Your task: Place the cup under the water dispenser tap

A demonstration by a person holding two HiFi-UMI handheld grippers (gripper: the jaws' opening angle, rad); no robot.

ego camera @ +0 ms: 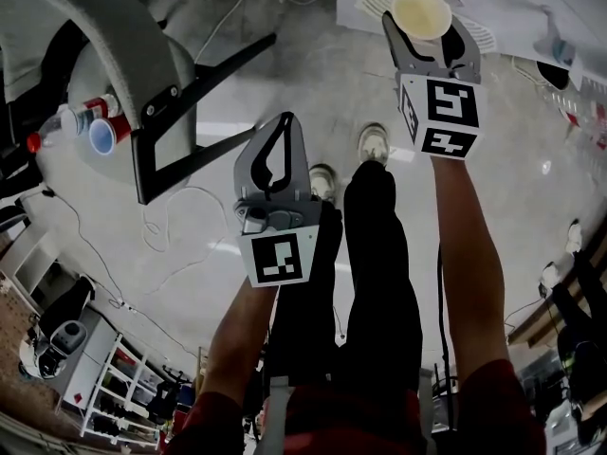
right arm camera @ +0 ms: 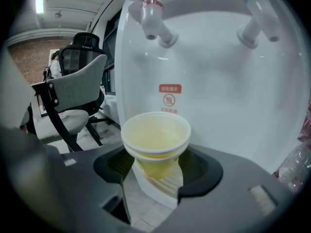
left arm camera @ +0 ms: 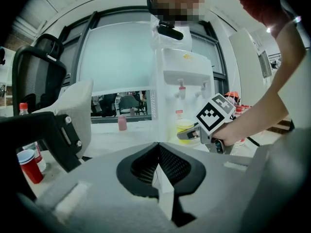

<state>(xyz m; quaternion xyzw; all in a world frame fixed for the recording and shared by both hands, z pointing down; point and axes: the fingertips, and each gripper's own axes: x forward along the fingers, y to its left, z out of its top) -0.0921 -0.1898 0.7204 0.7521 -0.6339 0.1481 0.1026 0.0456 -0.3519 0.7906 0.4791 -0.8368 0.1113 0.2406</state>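
A yellow paper cup stands upright between the jaws of my right gripper, which is shut on its lower body. The cup is held close to the front of the white water dispenser, below its red-capped tap. A second tap sticks out to the right. In the head view the cup shows at the top in my right gripper. My left gripper hangs lower and to the left, shut and empty. Its own view shows the dispenser and the cup ahead.
A grey office chair stands to the left, with red cups and a bottle beside it. A red cup shows at the left gripper view's left. Plastic bottles stand right of the dispenser. Cables lie on the floor.
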